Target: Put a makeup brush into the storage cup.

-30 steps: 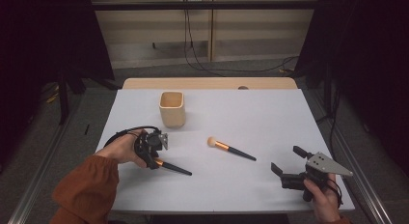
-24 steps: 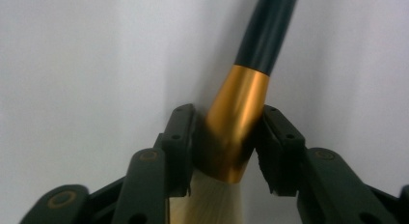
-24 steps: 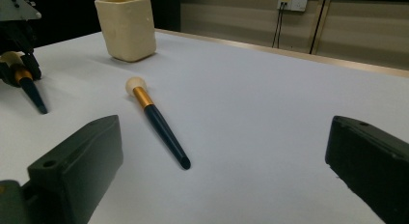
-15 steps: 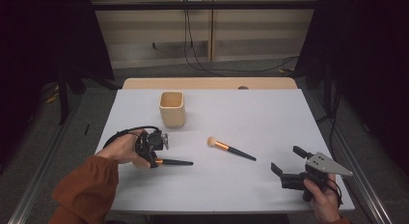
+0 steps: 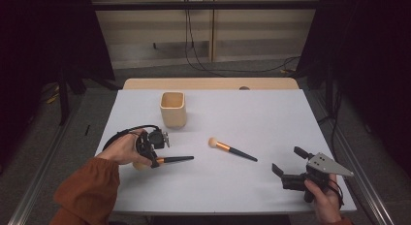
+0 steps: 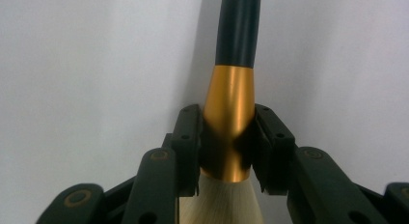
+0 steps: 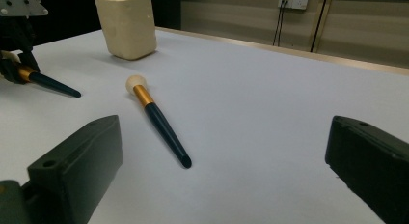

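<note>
**A:** Where is the left claw, and what is it doing?

**B:** It sits at the lower left of the high view, on the white counter. Its jaws have just been closing and now clamp a makeup brush by its gold ferrule. In the left gripper view the pads press both sides of the ferrule, cream bristles below, the dark handle running to the top of the frame.

**A:** How does that brush lie?

**B:** Flat, its handle pointing toward the middle of the frame.

**A:** And the right claw?

**B:** At the lower right of the high view, jaws wide apart, nothing between them.

**A:** Anything else on the counter?

**B:** A second makeup brush lies near the centre, apart from both claws, its cream head toward the upper left. A cream square cup stands upright above and left of it.
</note>
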`<state>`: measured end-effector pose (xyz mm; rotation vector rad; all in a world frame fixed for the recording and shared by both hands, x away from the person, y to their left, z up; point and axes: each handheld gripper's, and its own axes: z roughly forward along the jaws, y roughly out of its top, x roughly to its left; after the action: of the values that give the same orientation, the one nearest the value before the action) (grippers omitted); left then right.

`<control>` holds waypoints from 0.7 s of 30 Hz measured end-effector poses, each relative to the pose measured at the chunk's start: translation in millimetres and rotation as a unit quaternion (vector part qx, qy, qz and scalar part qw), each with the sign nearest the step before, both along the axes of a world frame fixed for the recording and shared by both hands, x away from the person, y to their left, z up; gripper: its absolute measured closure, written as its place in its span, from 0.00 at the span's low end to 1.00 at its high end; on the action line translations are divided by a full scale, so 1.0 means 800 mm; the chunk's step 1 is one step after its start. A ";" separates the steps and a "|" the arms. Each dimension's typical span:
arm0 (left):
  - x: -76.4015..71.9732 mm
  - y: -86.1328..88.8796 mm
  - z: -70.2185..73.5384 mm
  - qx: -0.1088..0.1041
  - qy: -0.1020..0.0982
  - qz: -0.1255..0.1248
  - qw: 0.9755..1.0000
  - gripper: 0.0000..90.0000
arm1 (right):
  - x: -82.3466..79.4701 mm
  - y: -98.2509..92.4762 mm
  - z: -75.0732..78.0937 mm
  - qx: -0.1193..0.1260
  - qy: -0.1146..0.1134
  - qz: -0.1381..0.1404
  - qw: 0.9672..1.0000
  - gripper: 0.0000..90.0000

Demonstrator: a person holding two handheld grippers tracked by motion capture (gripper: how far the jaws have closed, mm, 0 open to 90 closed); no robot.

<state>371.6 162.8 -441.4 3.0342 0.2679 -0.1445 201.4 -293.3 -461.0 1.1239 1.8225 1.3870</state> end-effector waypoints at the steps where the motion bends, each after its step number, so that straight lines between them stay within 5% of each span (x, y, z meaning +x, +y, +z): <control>1: 0.000 0.001 0.000 -0.004 0.002 0.005 1.000 0.74 | 0.000 0.000 0.000 0.000 0.000 0.000 1.000 0.00; 12: 0.007 0.015 0.018 -0.052 0.018 0.060 0.997 0.74 | 0.000 -0.001 0.000 0.002 0.001 -0.002 1.000 0.00; 15: 0.008 0.027 0.028 -0.110 0.019 0.094 0.989 0.74 | 0.000 -0.001 0.000 0.002 0.000 -0.002 1.000 0.00; 19: 0.006 0.033 0.032 -0.128 0.026 0.107 0.986 0.74 | 0.000 -0.001 0.000 0.004 0.001 -0.003 1.000 0.00; 21: 0.004 0.036 0.035 -0.149 0.027 0.115 0.982 0.74 | 0.000 -0.001 0.000 0.003 0.001 -0.002 1.000 0.00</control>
<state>374.4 191.4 -413.7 2.6822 0.5463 -0.2276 201.4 -294.0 -460.9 1.1304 1.8178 1.3897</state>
